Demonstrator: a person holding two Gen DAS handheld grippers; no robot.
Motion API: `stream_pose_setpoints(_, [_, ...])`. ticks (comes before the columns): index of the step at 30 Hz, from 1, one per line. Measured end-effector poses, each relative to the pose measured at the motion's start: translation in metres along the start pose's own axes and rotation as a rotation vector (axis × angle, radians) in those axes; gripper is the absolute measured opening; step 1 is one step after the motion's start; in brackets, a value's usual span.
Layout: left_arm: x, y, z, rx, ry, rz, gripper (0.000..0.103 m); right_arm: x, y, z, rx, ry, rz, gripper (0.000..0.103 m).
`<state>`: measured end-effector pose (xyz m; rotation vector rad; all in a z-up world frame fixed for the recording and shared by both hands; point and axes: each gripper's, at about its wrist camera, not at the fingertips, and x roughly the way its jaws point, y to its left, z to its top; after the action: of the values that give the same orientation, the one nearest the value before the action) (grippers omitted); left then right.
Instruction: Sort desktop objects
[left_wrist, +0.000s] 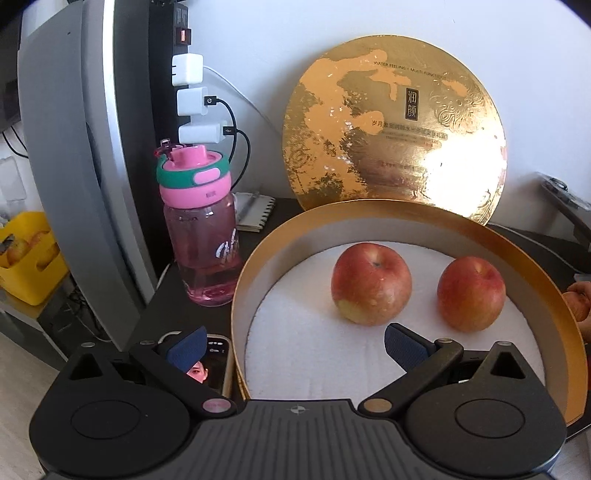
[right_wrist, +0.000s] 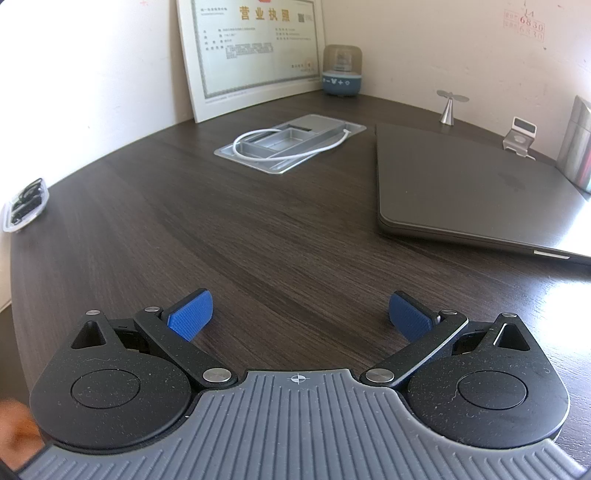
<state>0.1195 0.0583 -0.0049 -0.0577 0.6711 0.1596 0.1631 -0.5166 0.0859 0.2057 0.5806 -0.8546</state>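
Dark wood-grain desk (right_wrist: 258, 221): bore all items below.
Round gold box (left_wrist: 258, 266): open, white-lined, mouth upward, at the desk's near left; its gold lid (left_wrist: 391, 125) stood on edge behind it, printed face toward the camera, leaning on the wall.
Closed grey laptop (right_wrist: 461, 184): flat, long edge running away from the right wrist view, at right.
Pink water bottle (left_wrist: 201, 229): upright, long axis vertical, just left of the box.
Two red apples, left apple (left_wrist: 371, 282) and right apple (left_wrist: 471, 293): inside the box, stems upward, apart from each other.
Phone (left_wrist: 218, 363): flat, beside the box's near left rim.
Left gripper (left_wrist: 293, 347): jaws spread wide, straddling the near rim, holding nothing.
Right gripper (right_wrist: 301, 314): jaws spread wide over bare desk, holding nothing
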Motion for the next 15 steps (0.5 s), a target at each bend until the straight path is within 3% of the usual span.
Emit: stream_pose_setpoints(15, [-0.0084, 0.0078, -0.0062, 0.018, -0.019, 0.015, 0.102, 0.0000, 0.0001, 0.0000, 0.000, -0.001, 0.000, 0.103])
